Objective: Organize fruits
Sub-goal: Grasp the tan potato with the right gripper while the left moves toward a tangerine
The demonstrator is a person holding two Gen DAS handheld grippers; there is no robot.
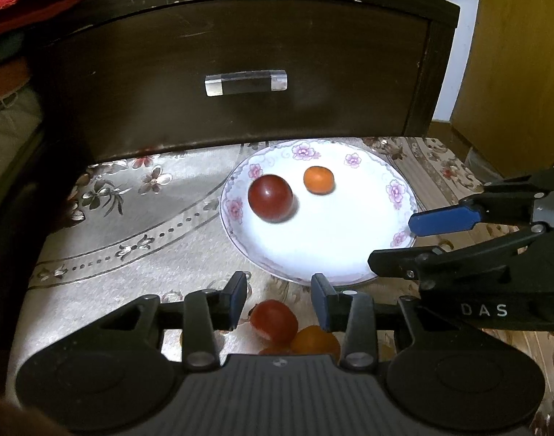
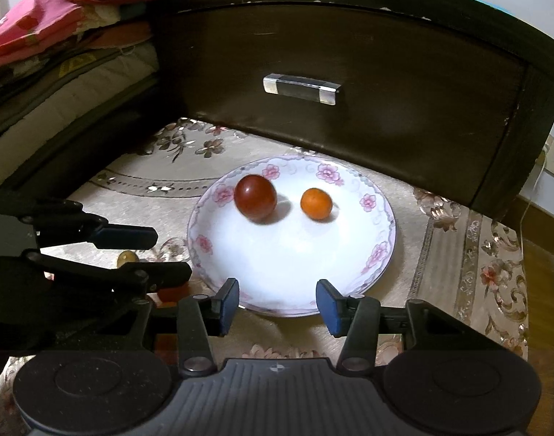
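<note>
Resting on the white flowered plate are a dark red fruit and a small orange fruit, apart, near its far rim. Both the left gripper and the right gripper stand wide and empty. A red fruit and an orange one, touching, lie on the cloth off the plate's near edge, between the left jaws.

The only letters to read are "DAS", in pale grey on the black body of the right gripper, at about 4 o'clock in the left wrist view. No other words or numbers can be read.
</note>
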